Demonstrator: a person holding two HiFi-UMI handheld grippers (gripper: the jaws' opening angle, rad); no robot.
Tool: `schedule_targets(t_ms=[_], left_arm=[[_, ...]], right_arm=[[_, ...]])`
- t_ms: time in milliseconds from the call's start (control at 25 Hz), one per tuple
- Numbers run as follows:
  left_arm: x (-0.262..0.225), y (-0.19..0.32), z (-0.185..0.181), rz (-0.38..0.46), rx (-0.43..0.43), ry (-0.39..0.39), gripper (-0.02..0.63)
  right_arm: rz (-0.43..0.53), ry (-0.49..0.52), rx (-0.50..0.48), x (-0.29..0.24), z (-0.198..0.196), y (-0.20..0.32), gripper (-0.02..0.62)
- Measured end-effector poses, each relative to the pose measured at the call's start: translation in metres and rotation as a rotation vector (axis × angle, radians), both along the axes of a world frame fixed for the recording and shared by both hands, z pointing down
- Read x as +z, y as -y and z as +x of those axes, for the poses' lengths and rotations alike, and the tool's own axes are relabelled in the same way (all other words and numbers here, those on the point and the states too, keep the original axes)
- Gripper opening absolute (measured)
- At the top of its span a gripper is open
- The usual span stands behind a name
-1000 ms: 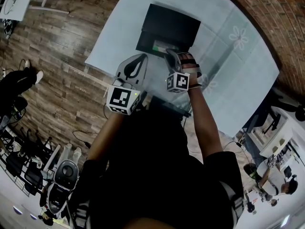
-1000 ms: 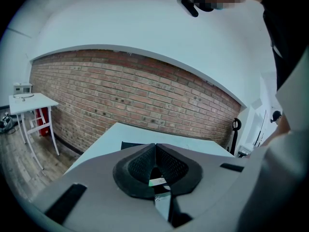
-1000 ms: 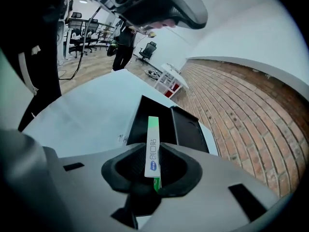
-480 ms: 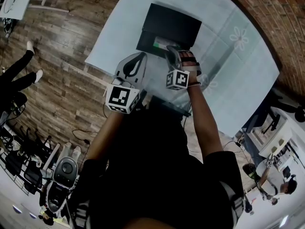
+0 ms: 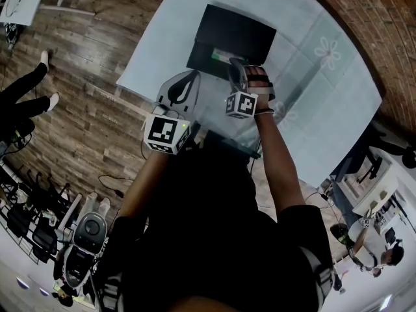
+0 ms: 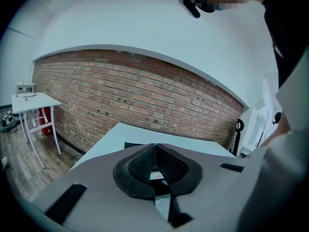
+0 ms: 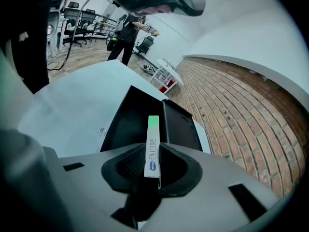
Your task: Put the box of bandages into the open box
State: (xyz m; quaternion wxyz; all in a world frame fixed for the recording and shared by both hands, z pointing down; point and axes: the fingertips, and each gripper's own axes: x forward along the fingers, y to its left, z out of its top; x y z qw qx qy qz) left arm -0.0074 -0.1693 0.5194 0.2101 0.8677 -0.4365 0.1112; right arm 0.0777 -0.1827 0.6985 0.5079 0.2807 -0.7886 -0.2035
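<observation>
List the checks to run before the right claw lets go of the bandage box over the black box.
1. Grip: ok. The right claw is shut on the bandage box, held edgewise.
2. Open box open, with its inside facing up: ok. What shows of its inside looks bare.
3. Bandage box over the opening: cannot tell. It lines up with the opening in the right gripper view, but the head view puts the claw at the near edge.
4. Height above the box floor: cannot tell.
5. Left claw out of the way: ok. It is shut, empty and held back from the box.
</observation>
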Motion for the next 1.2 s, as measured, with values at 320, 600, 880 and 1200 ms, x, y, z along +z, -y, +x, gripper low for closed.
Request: schedule_targets(t_ms=[320, 600, 880, 1200], left_arm=[[0.001, 0.0, 0.0, -0.006, -0.002, -0.006, 0.035], [0.002, -0.001, -0.003, -0.009, -0.007, -0.004, 0.035], [0.002, -0.001, -0.004, -0.01, -0.01, -0.008, 0.035], [0.001, -0.001, -0.004, -0.006, -0.011, -0.013, 0.035]], right_arm=[[-0.025, 0.014, 0.04, 0.009, 0.001, 0.006, 0.109], [-0.047, 0.037, 0.069, 0.013, 0.001, 0.003, 0.115], [-0.074, 0.059, 0.084, 0.013, 0.002, -0.001, 0.115], [-0.111, 0.175, 0.171, 0.002, 0.004, -0.002, 0.094]])
